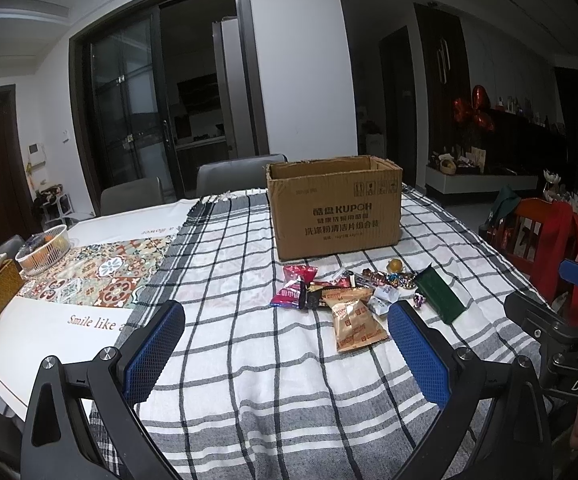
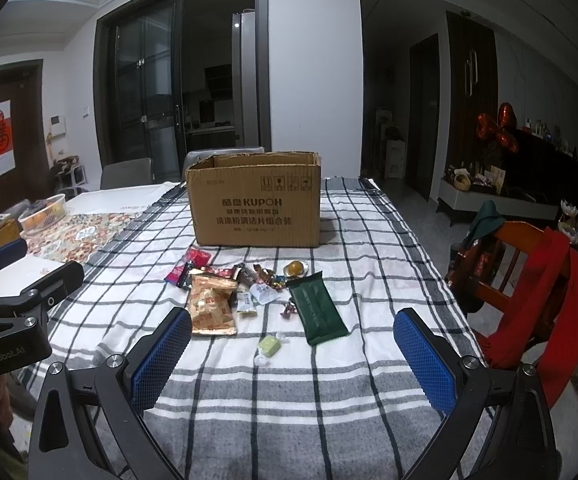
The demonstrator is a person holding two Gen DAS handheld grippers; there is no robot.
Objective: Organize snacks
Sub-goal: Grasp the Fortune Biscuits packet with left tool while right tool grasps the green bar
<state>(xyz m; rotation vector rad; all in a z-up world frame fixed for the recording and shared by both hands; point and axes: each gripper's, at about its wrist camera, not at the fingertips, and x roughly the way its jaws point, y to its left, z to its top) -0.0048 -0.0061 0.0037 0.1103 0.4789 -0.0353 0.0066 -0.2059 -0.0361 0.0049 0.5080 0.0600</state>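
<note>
Left wrist view
Left claw (image 1: pixel 285 354): we found its blue pads spread wide, nothing between them, held above the checked cloth (image 1: pixel 249 360) short of the snacks.
Snack pile (image 1: pixel 353 296): it lay on the desk in front of the cardboard box (image 1: pixel 335 208), red packet (image 1: pixel 295 290) at the left, tan packet (image 1: pixel 355 320) nearest us, dark green pack (image 1: pixel 439 296) at the right.
Box: we noted it upright, open at the top, on the far half of the cloth.
Risk: we judged the small wrapped sweets (image 1: pixel 399 279) apt to slip from wide pads, being loose and glossy.

Right wrist view
Right claw (image 2: pixel 293 350): it stood equally wide apart and empty, above the cloth near the desk's front.
Nearest item: a small green sweet (image 2: pixel 269 346) lay apart from the pile, just ahead of the claw.
Dark green pack (image 2: pixel 319 308): flat on the cloth, beside the sweet.
Risk: we judged that a flat pack could drag or bunch the loose cloth when pinched, shifting neighbouring packets.
Risk: the packets overlapped, so one grasp might lift two.
Risk: the left claw's body (image 2: pixel 21 312) sat close on the left; we judged a clash possible should both reach for the pile together.
Risk: the box wall stood high, so a low carry could strike its rim.
</note>
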